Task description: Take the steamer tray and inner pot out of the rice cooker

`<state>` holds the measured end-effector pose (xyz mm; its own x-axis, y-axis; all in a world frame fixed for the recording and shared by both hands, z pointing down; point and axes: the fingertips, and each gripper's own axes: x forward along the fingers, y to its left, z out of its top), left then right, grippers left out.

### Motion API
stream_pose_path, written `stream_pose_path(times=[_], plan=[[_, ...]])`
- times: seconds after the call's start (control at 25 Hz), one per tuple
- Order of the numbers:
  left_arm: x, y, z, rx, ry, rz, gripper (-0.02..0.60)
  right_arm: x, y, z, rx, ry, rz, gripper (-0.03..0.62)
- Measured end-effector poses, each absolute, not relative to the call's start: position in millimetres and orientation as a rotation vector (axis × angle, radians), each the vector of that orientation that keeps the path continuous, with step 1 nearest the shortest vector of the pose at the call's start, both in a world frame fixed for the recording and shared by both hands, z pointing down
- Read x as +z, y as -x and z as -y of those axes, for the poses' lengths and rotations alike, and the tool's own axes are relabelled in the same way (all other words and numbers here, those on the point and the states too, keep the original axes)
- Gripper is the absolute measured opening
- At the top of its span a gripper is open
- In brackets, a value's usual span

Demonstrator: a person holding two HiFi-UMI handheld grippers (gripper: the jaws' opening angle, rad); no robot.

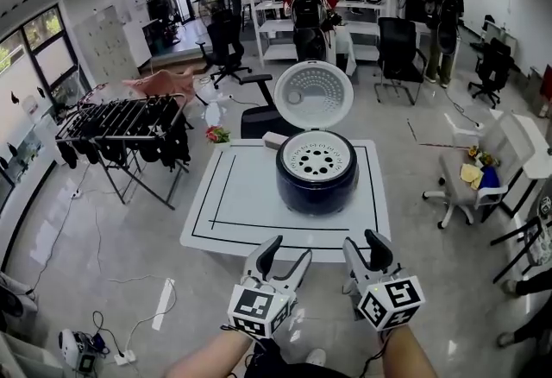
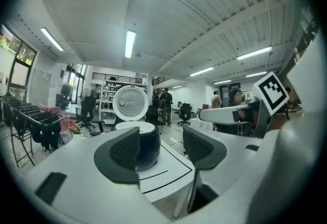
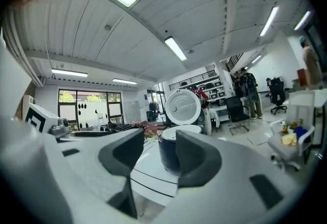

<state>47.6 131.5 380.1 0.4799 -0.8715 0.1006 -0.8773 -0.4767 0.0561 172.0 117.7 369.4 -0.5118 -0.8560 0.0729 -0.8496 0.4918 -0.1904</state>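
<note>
Left gripper (image 1: 287, 251), right gripper (image 1: 364, 241) spread empty before white table (image 1: 250, 195); office chairs (image 1: 397, 41) beyond.

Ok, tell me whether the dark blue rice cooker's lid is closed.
No: the round white lid stands raised behind the dark blue rice cooker, baring the perforated white steamer tray inside.

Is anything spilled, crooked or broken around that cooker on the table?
Nothing stands out. The rice cooker sits upright on the white table, lid raised, steamer tray level inside. The left gripper and right gripper hang open and empty.
</note>
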Motion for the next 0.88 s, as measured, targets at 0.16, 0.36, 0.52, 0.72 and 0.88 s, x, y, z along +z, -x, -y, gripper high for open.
stream_pose_path(times=[0.16, 0.36, 0.52, 0.72, 0.88], plan=[[381.5, -24.5, -102.9, 0.099, -2.621, 1.513, 0.262, 369.7, -151.8, -89.5, -0.331, 1.589, -2.666, 0.180], [384.9, 6.5, -61.5, 0.102, -2.629, 1.467, 0.268, 371.0, -122.3, -50.0, -0.339, 1.642, -2.643, 0.180], [383.2, 29.1, -25.6, 0.101, -2.643, 1.424, 0.268, 371.0, -103.7, -17.6, -0.360, 1.702, -2.602, 0.181], [380.0, 55.0, 10.0, 0.100, -2.661, 1.362, 0.267, 368.7, -81.2, 12.3, -0.369, 1.778, -2.555, 0.179], [382.8, 71.2, 32.9, 0.101, -2.685, 1.313, 0.267, 373.3, -67.1, 31.3, -0.382, 1.839, -2.509, 0.179]])
